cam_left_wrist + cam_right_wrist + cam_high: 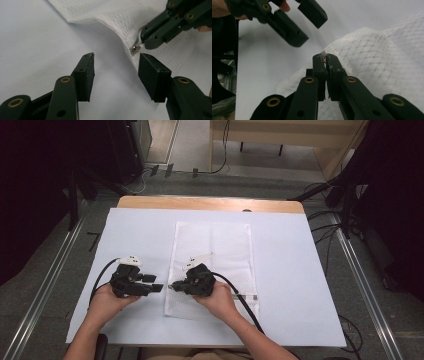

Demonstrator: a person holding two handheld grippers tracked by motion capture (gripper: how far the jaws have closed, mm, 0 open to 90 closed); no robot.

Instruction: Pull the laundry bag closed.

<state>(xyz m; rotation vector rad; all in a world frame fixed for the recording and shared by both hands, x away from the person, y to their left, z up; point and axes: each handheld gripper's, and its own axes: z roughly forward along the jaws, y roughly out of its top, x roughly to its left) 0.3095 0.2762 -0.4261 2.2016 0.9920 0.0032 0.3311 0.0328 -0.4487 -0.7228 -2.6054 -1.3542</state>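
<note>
A white mesh bag [212, 265] lies flat in the middle of the table [295, 270]. The right gripper [325, 58] pinches its little metal zipper pull [135, 48], at the bag's 8 o'clock edge. The left gripper [116, 67] waits just beside, jaws apart. The bag looks soft, light and floppy, so grab the edge beside the pull.

Tongs [326, 60] clamp mesh bag's [387, 55] zipper pull [323, 56].
</note>
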